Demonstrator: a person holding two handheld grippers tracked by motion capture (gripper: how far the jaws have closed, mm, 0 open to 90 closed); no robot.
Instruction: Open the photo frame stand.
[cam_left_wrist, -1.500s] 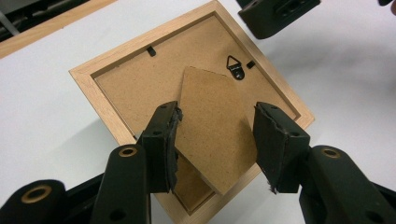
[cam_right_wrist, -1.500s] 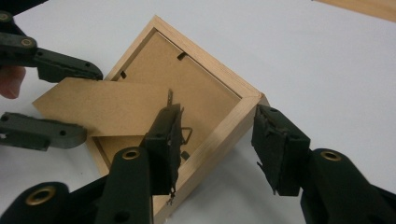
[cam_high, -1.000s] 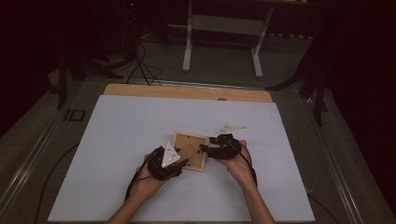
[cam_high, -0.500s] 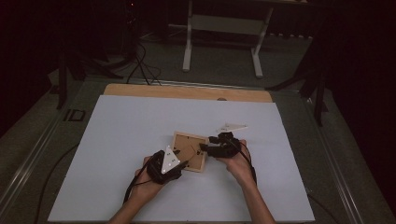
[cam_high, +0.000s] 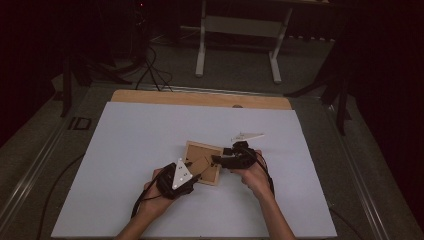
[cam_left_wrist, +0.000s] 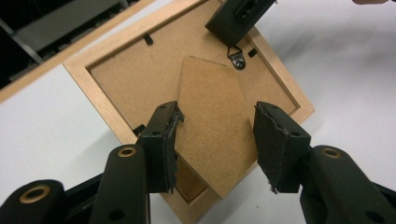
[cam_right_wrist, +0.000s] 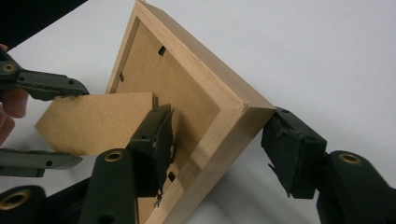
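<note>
The left gripper (cam_left_wrist: 215, 140) straddles the frame's easel leg (cam_left_wrist: 212, 126), fingers released — apparently to swing it out. The right gripper (cam_right_wrist: 217, 149) straddles the picture frame (cam_right_wrist: 219, 107) corner loosely — steadying it.

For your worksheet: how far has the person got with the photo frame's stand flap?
Done: the frame lies back-up and its stand flap is swung out. In hand: the left gripper straddles the flap, while the right gripper straddles a frame corner. Left: standing the frame up, probably.
</note>
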